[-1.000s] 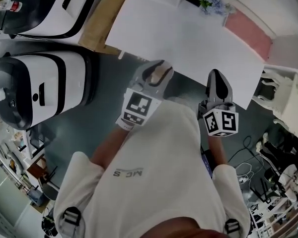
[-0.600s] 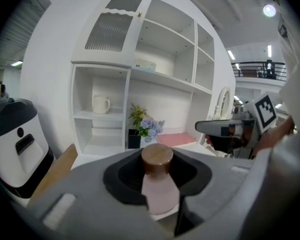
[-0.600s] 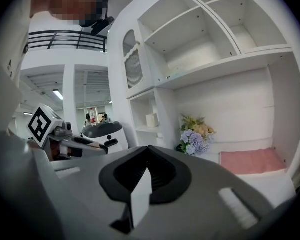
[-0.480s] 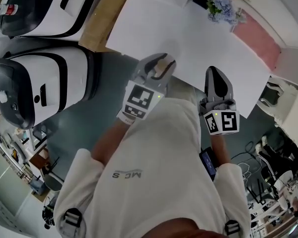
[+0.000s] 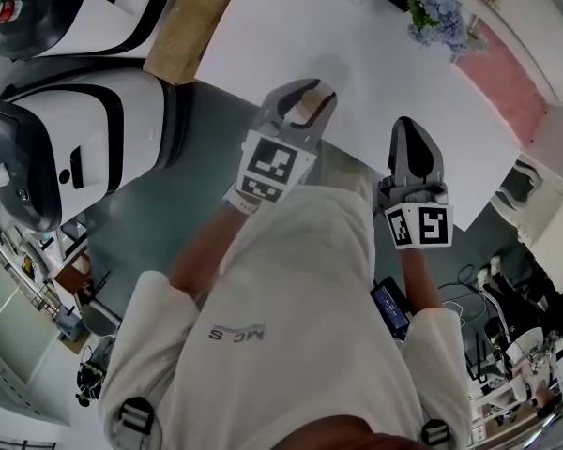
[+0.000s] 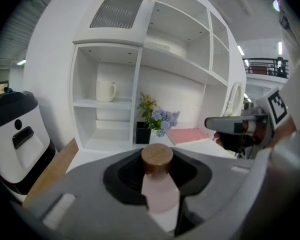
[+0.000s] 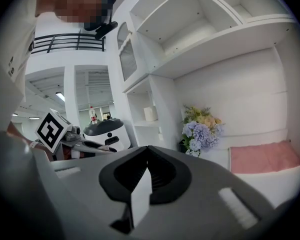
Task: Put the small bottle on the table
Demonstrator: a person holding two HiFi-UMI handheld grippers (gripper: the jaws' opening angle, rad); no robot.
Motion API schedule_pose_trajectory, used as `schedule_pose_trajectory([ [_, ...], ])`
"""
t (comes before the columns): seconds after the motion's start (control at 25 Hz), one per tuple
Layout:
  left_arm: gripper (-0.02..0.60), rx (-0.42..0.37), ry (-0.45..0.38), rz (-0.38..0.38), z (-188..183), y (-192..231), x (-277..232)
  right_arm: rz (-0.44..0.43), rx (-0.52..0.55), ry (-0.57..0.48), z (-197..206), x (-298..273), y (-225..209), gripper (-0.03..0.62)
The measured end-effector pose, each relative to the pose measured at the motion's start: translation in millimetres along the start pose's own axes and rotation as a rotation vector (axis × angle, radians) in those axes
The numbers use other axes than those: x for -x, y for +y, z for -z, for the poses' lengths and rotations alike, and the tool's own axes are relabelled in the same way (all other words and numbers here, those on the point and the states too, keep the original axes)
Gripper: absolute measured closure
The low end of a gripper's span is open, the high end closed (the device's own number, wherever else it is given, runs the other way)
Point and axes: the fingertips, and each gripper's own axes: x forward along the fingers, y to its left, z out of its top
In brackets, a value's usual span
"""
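One small bottle (image 6: 159, 184) we hold clamped in our left gripper (image 5: 306, 101), over one table's (image 5: 385, 82) edge | right gripper (image 5: 410, 134) alongside, jaws together, empty | one flower bunch (image 6: 157, 118) ahead

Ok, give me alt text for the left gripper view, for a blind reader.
The left tongs grip a small pink bottle with a wooden cap. Behind are white shelves holding a mug, and flowers.

Left tool (image 5: 307, 97) with small bottle (image 6: 159, 188) advanced over table (image 5: 385, 68).
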Motion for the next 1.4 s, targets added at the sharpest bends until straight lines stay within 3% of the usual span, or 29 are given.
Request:
schedule_pose_trajectory([
  [0.44, 0.463, -0.045, 0.037, -0.068, 41.9, 37.0, -75.4, -0.005, -0.008, 0.04, 35.7, -37.7, -30.1, 0.597],
  [1.08, 0.463, -0.083, -0.005, -0.116, 76.5, 85.7, -148.6, -0.01, -0.023, 0.076, 62.2, -85.5, -51.7, 0.597],
  [1.4, 0.462, -0.06, -0.008, -0.136, 91.1, 101.1, -171.4, -0.021, -0.034, 0.106, 73.6, -98.5, -54.0, 0.597],
])
